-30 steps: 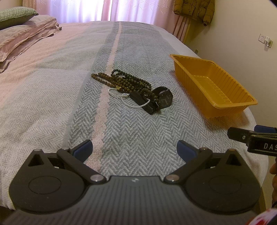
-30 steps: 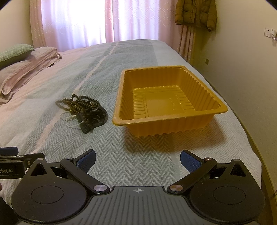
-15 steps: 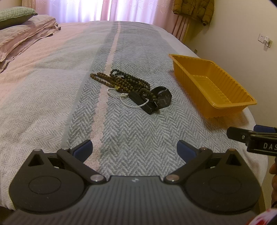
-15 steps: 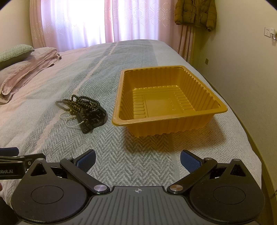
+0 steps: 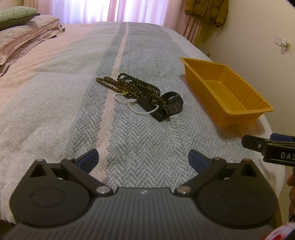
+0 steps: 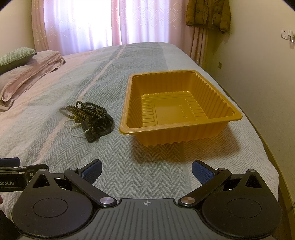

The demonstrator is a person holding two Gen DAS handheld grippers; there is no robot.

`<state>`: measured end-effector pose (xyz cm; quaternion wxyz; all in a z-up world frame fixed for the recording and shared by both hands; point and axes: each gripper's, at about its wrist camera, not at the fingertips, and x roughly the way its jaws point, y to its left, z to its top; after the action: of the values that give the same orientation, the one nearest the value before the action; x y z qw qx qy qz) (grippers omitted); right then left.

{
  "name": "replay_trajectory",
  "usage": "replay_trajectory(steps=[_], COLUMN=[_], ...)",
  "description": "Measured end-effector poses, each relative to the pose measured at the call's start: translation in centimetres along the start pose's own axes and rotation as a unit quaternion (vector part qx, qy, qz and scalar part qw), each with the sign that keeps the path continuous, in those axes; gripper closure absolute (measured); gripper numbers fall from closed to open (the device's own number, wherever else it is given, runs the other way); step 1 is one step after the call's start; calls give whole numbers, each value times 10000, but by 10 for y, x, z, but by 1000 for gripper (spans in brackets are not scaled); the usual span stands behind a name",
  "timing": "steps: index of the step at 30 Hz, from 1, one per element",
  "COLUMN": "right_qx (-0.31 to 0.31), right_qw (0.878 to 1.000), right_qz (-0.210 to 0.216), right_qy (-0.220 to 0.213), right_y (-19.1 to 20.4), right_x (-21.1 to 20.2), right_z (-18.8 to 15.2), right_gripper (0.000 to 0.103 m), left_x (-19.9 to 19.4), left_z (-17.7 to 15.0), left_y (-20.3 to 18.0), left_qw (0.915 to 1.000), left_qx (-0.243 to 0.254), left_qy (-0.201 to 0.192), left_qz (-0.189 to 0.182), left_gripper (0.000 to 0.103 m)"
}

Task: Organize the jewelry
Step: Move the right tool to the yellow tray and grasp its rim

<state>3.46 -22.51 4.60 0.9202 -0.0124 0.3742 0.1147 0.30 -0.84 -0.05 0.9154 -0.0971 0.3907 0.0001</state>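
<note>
A heap of jewelry lies on the bed: brown bead strands, a white pearl string and a black watch. To its right stands an empty orange plastic tray. My left gripper hangs open well short of the heap, nothing between its fingers. My right gripper is open too, in front of the tray's near wall. Each gripper shows at the edge of the other's view.
The bed has a grey and pink herringbone cover. Pink pillows and a green one lie at the far left. Curtains, a hanging jacket and the wall border the bed's right edge.
The left gripper has crept slightly forward toward the jewelry heap. The right gripper's view is almost the same.
</note>
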Motion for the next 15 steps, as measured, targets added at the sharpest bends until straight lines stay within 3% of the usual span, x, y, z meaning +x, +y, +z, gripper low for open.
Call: replay_trajectory(steps=[7, 15], right_qx=[316, 1137], right_qw=[9994, 9915], right_qz=[26, 99], right_qy=[-118, -624], right_y=[-13, -71], right_x=[-3, -19], right_z=[5, 32], right_gripper=[0, 1], left_x=[3, 9], left_z=[2, 17], left_y=[2, 14], left_qw=[10000, 9990], left_qx=[-36, -303], left_qy=[-22, -97], left_qz=[-40, -308], left_gripper=[1, 1])
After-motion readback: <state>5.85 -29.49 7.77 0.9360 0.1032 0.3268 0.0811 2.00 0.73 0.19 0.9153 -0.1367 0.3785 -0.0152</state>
